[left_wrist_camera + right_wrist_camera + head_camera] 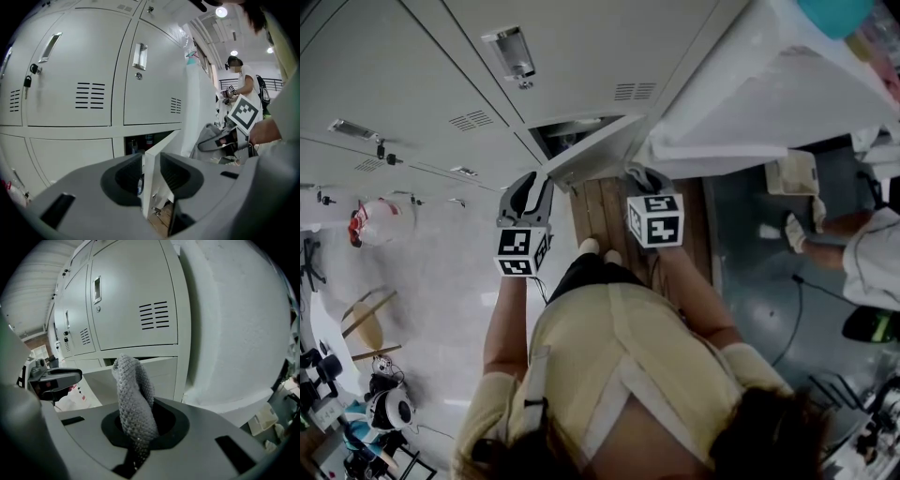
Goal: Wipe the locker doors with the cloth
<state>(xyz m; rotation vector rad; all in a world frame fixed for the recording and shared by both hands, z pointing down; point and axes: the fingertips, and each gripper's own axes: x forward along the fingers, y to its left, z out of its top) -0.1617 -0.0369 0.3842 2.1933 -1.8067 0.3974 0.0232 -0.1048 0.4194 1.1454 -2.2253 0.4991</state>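
1. The left gripper is clamped on the open locker door's free edge, with wooden floor beneath.
2. The right gripper is closed on the grey cloth near that door, hemmed in by a white block on its right.

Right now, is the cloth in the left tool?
No: the cloth is pinched in the right tool, while the left tool has the open door edge between its jaws.
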